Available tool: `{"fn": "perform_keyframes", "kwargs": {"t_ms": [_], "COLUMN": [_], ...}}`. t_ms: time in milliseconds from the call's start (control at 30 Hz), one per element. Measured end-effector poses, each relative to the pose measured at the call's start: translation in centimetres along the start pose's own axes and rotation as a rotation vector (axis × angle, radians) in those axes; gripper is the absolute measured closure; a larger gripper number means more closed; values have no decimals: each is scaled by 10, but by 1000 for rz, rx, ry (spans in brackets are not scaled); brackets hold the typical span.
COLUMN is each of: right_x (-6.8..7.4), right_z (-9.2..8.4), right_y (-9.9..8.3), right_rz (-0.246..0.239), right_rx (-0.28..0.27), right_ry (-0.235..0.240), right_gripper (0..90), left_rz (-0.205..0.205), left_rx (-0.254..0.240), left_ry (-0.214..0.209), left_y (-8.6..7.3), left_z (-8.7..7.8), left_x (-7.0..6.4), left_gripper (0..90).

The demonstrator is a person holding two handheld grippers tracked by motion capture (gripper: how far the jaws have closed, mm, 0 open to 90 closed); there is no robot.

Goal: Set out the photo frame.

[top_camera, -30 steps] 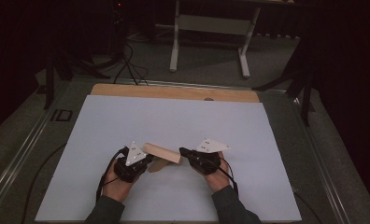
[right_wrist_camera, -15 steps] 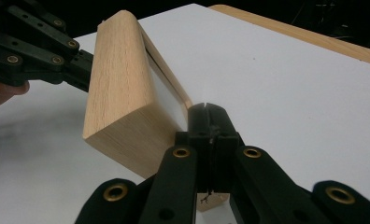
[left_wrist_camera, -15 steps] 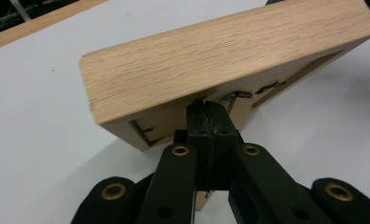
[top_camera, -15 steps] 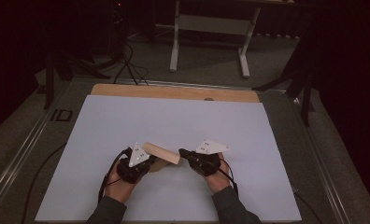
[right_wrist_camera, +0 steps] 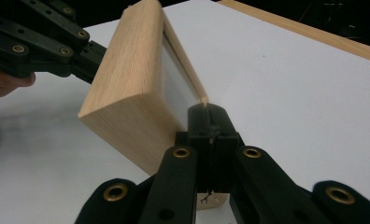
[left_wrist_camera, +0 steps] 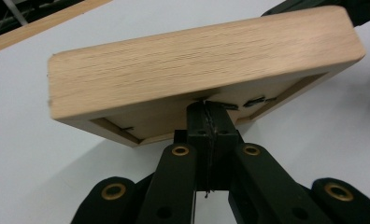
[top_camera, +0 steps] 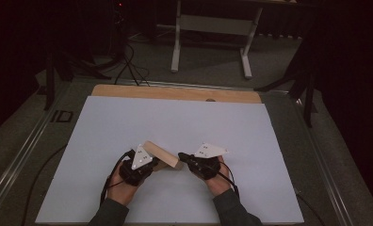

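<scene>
A light wooden picture frame (top_camera: 163,155) hangs tilted just above the white board, carried between both grippers. My left gripper (top_camera: 156,163) is shut on the thin inner lip of its recessed back; the left gripper view has the frame (left_wrist_camera: 197,70) lying across the top and my left gripper (left_wrist_camera: 206,108) pinching that lip. My right gripper (top_camera: 181,157) is shut on the thin front edge at the frame's opposite end. In the right gripper view the frame (right_wrist_camera: 131,84) stands on edge with my right gripper (right_wrist_camera: 206,112) on its rim, and the left gripper's fingers (right_wrist_camera: 80,58) hold the far side.
The white board (top_camera: 175,122) covers the table, with a wooden strip (top_camera: 175,92) along its far edge. Beyond it stand the white legs of a desk (top_camera: 210,28) and cables (top_camera: 128,61) on the floor. Metal rails (top_camera: 24,150) run beside the board.
</scene>
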State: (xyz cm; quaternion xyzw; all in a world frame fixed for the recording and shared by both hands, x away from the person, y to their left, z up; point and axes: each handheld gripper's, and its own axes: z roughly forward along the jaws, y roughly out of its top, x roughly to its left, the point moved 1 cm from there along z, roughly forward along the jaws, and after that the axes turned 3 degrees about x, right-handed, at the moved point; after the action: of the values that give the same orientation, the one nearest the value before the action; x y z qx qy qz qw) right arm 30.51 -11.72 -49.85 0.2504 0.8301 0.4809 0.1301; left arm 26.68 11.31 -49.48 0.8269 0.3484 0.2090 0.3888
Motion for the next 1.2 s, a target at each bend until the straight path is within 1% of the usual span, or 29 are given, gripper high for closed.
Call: {"fn": "perform_keyframes", "kwargs": {"t_ms": [100,233,433,867,1000,1200], "right_x": [2,5,6,8,10,15], "right_z": [1,3,4,5,5,7], "right_y": [0,0,-2,-3,-3,-3], "right_rz": [-8,-25,-23,-22,-28,-40], "right_rx": [4,12,21,23,24,30], "right_ry": [9,10,10,10,18,31], "right_gripper": [896,896,896,897,897,897], "left_rz": [0,-1,6,2,4,-9], "left_rx": [-2,-1,10,19,27,23], "left_ry": [-3,-4,-7,-6,-6,-1], "left_y": [1,0,-1,-2,-2,-3], "left_z": [0,0,3,5,6,7], "left_x": [-1,-1,-2,-4,-4,-3], "left_gripper": [897,897,897,897,897,897]}}
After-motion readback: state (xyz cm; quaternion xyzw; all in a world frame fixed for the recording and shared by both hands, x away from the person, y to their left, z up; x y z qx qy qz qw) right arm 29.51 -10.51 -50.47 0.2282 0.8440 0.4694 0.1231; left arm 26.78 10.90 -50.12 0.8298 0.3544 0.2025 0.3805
